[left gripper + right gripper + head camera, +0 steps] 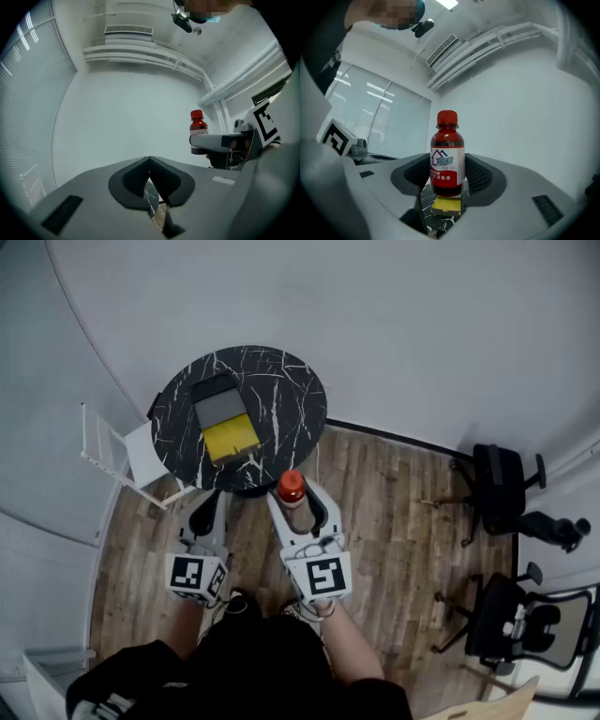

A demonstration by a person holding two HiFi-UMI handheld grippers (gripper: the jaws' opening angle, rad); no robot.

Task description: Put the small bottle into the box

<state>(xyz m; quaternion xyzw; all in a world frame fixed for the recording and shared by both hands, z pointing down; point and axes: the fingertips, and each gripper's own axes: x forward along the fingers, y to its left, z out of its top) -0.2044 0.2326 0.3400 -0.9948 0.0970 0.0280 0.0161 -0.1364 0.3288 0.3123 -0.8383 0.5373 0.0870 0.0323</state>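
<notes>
Pickup done: bottle (292, 488) upright, right gripper (300, 507) clamped on it, just off desk (286, 404) near edge, over floor. Box (230, 439) open at desk middle, looks empty. To do: carry over, lower in, release. Left gripper (150, 161) jaws together, empty, nr same desk edge. White chair (117, 456) beside desk; office chairs (502, 488) well apart from desk. Path looks clear.

Bottle (447, 140): dark red; cap (447, 116) red; label (448, 165) white. Box (231, 440): yellow; lid (217, 409) grey. Table (291, 399): black, white veining. Floor (394, 521): brown wood-grain.
</notes>
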